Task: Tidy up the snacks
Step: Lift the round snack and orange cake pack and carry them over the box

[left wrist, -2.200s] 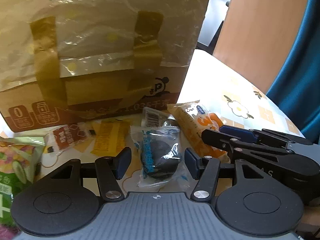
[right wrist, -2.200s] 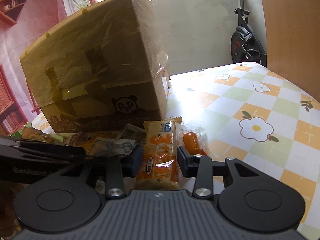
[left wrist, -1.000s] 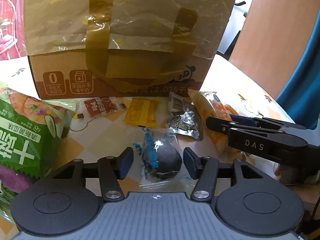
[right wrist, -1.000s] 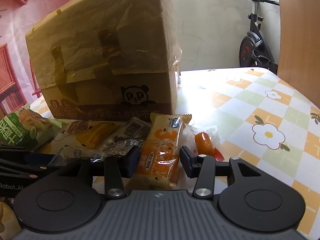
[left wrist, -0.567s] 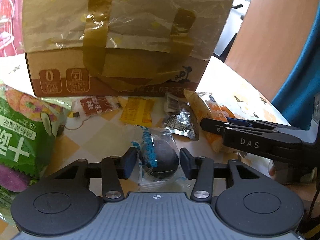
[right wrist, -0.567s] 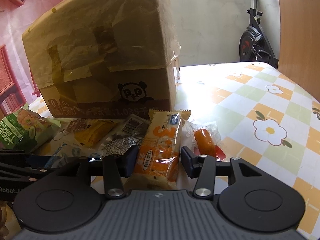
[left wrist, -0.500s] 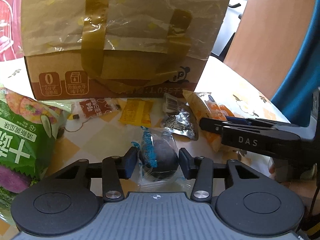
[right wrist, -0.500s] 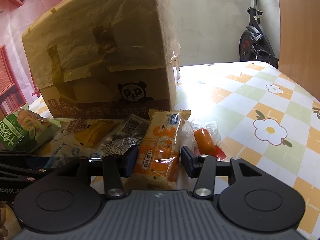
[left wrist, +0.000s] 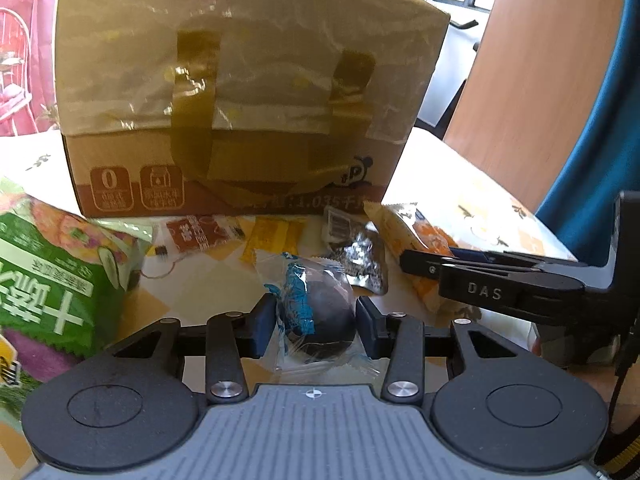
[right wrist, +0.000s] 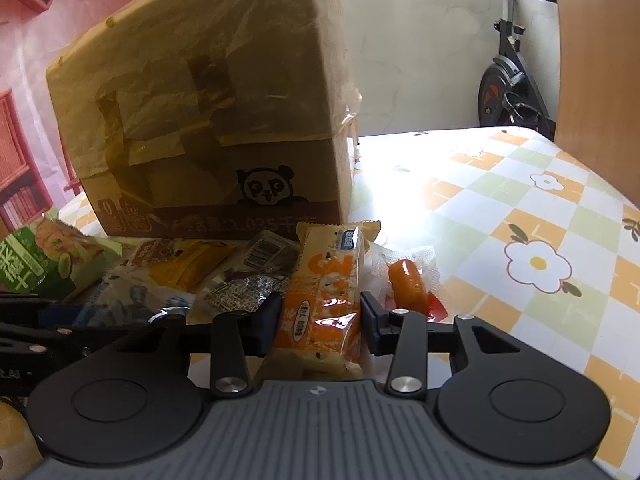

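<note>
Now left gripper pinches the dark ball; jaws just closed. Right gripper, closing, clamps the orange bar. Bar's near end is hidden.

Green snack bag cut off at left edge; box lettering partly blurred.

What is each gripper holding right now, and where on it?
Left gripper: the dark round snack, pinched across its sides. Right gripper: the orange snack packet, pinched across its lower half.
</note>
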